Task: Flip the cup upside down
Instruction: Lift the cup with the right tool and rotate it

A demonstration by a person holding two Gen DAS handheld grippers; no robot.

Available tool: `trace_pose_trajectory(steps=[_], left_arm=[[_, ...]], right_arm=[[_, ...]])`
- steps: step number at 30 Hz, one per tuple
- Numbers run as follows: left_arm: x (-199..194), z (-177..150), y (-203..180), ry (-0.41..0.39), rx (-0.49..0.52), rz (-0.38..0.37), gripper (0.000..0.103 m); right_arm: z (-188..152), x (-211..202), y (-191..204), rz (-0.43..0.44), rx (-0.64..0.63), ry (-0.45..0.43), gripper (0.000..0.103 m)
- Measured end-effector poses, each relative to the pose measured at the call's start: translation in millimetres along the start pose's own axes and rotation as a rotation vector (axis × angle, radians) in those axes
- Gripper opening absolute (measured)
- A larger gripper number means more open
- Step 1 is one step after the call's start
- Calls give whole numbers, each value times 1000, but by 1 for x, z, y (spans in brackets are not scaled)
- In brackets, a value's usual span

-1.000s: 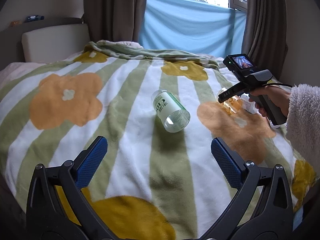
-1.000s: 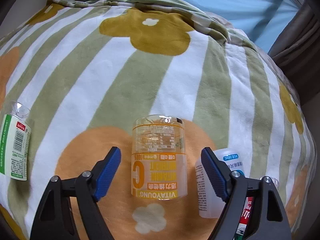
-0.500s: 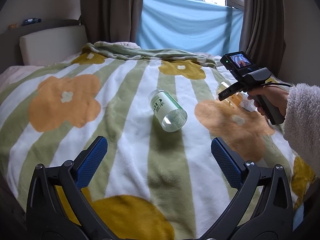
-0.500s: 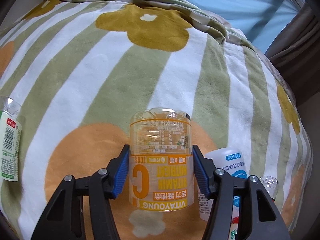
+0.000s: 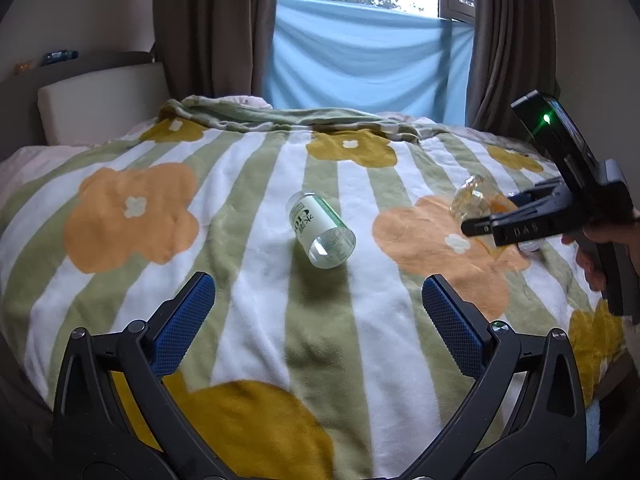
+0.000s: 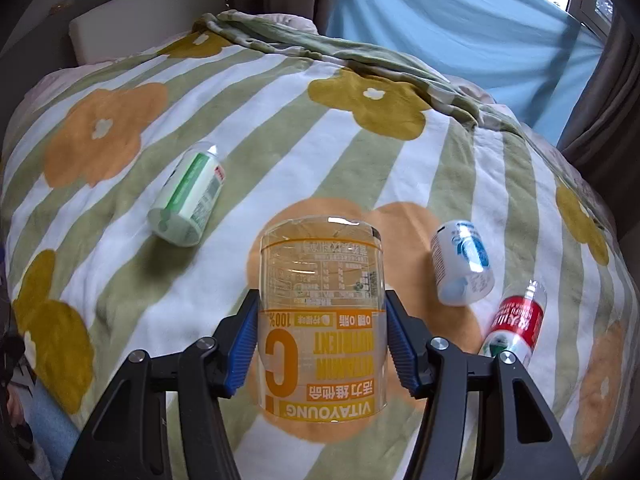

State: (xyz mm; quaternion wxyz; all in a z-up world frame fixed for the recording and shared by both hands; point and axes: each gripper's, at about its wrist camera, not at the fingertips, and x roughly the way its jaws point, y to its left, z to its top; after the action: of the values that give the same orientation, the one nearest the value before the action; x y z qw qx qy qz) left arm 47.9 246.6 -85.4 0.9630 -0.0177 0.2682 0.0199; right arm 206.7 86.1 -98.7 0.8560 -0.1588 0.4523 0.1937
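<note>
- Lying on its side at the left of the right wrist view, a green-labelled cup point(image 6: 187, 199) is seen on the flowered blanket point(image 6: 280, 120), its open mouth turned toward the near side.
- The same green-labelled cup point(image 5: 322, 229) is seen by the left wrist camera at the middle of the blanket point(image 5: 248, 208), well beyond the left gripper point(image 5: 318, 322).
- The left gripper's jaws are spread wide, and nothing is held between its blue pads point(image 5: 184, 322).
- A clear cup with orange print point(image 6: 322, 316) is clamped at the centre of the right wrist view by the right gripper point(image 6: 322, 344); the blue pads point(image 6: 245, 344) are pressed against both of its sides.
- The clear cup's lettering reads upside down, and the cup is held above the blanket over an orange flower; contact with the fabric cannot be told.
- From the left wrist view the clear cup point(image 5: 474, 200) appears at the far right, partly hidden behind the right gripper point(image 5: 480, 224).
- A white cup with blue print point(image 6: 462, 262) lies on its side just right of the held cup.
- A red-labelled bottle point(image 6: 516, 324) lies farthest right, near the white cup.
</note>
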Motion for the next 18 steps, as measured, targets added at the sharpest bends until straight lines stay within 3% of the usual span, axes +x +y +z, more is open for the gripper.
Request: trace_pose_trajectory(steps=[4,9,18], left_arm=[[-10,2,-2,-2,-10,-9,103],[-23,3,-5,-3,4,18,103],[-36,2,-1,2,-7,29,103]], right_arm=[[-33,9,12,33,30,47,55],[-64,32,-1,92,203,114,55],[-71,48,3,135,252,182,56]])
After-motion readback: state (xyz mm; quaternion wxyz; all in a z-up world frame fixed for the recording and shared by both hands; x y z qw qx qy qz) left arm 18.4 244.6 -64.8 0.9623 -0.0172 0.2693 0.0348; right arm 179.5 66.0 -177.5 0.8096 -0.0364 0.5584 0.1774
